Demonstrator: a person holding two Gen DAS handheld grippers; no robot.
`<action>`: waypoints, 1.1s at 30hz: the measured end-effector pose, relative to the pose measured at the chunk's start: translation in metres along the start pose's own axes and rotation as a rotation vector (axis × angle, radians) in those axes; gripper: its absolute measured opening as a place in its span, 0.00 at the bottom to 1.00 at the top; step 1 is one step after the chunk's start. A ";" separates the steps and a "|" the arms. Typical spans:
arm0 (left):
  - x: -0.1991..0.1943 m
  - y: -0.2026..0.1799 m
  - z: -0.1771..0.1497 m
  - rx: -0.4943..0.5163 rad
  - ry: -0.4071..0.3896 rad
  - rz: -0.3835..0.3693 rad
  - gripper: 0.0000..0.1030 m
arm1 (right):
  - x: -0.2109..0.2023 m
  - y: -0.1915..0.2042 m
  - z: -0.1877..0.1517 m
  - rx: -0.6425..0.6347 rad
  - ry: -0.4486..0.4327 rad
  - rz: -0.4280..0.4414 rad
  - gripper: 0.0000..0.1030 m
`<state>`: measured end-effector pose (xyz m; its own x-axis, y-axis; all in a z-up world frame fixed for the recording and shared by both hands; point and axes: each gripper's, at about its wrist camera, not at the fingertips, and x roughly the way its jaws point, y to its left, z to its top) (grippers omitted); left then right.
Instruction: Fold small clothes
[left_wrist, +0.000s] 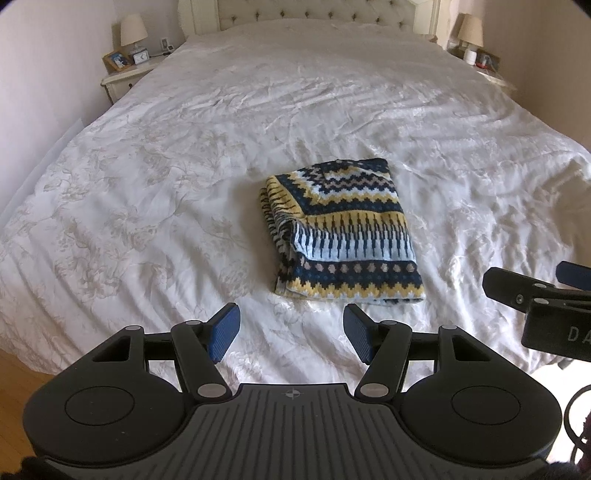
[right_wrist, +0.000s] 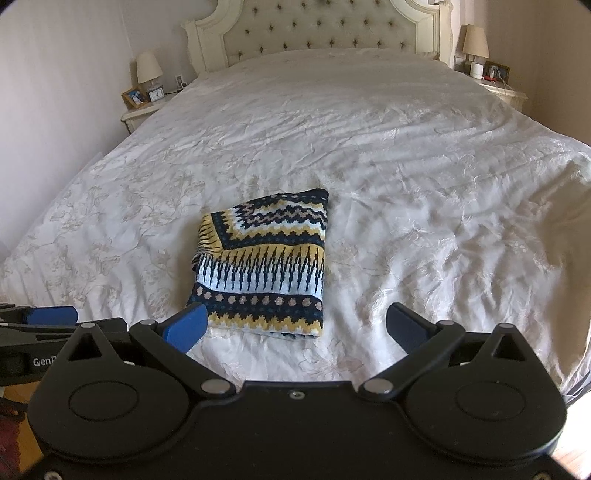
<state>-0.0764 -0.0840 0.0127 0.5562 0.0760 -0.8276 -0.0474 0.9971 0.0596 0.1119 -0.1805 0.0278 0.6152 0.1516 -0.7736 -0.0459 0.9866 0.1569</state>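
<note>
A knitted garment with navy, yellow and pale blue zigzag bands lies folded into a compact rectangle on the white bed; it also shows in the right wrist view. My left gripper is open and empty, hovering just short of the garment's near edge. My right gripper is open and empty, near the garment's near right corner. The right gripper also shows at the right edge of the left wrist view. The left gripper shows at the left edge of the right wrist view.
The white floral bedspread covers a wide bed with a tufted headboard. Nightstands with lamps stand at the far left and far right. Wooden floor shows at the near left.
</note>
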 end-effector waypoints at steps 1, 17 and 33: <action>0.000 0.001 0.000 -0.001 0.001 -0.001 0.59 | 0.000 0.000 0.000 0.000 0.000 0.000 0.99; 0.008 0.009 0.005 -0.018 0.019 -0.010 0.59 | 0.007 0.007 0.003 -0.004 0.009 0.000 0.99; 0.023 0.019 0.011 -0.032 0.045 -0.028 0.59 | 0.034 0.016 0.008 -0.006 0.062 -0.007 0.99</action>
<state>-0.0553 -0.0634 0.0007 0.5203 0.0468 -0.8527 -0.0593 0.9981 0.0186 0.1387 -0.1602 0.0092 0.5660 0.1480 -0.8110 -0.0465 0.9879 0.1478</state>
